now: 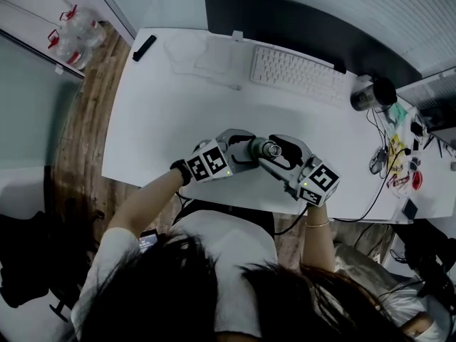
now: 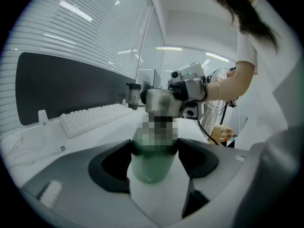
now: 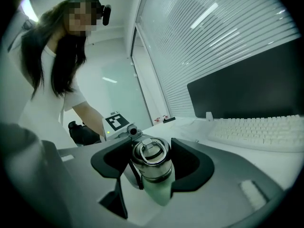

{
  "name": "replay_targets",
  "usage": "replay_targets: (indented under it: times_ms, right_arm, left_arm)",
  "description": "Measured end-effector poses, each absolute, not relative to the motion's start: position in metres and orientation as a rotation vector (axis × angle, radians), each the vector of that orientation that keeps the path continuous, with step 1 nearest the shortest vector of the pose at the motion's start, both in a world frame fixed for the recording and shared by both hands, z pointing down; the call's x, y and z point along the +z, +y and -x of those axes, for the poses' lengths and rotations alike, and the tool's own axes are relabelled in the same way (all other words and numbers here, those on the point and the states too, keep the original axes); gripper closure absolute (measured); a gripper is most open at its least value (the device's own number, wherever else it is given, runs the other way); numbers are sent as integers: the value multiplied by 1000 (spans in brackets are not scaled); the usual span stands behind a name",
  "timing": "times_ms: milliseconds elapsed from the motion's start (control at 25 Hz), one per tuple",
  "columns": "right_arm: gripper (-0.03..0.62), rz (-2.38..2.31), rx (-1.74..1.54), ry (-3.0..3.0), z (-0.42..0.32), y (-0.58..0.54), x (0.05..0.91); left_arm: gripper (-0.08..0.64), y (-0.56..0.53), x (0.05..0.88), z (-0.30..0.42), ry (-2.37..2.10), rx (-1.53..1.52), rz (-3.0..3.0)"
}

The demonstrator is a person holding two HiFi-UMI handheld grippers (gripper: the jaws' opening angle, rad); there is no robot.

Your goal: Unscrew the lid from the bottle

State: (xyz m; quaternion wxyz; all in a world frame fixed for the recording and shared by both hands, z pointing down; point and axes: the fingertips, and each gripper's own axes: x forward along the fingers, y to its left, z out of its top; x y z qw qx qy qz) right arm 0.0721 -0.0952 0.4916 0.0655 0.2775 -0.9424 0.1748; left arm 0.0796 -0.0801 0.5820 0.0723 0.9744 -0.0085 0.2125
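The white bench [image 1: 164,120] runs from a rounded left edge beside the wooden floor [image 1: 78,141] to a right side crowded with cables [image 1: 388,155]. A broad bare stretch lies in the middle of the frame, below the white keyboard [image 1: 296,73] and the dark monitor [image 1: 306,27]. Near the bench's front edge, lower centre of the head view, a pale green translucent bottle [image 2: 151,167] is held lying on its side between the two tools. The left hand-held gripper [image 2: 153,151] is clamped on the bottle's body, jaws pressed to both flanks. The right hand-held gripper [image 3: 151,163] comes in from the opposite end, its jaws closed on the brushed-steel lid with a ring handle [image 3: 151,151]. A slim black bar [image 1: 144,47] sits at the far left corner, well apart.
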Motion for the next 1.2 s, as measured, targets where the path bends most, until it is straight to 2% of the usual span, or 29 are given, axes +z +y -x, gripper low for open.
replay_targets:
  times_ms: [640,1200]
  right_arm:
    - [336,-909,461,-2860,-96,-79,453]
    - [336,-1192,270,-2813,-154,-67,392]
  left_arm:
    - [201,-80,549,-71,-136,613,-2980]
    - [212,-93,447,-70,-411,384,-3071]
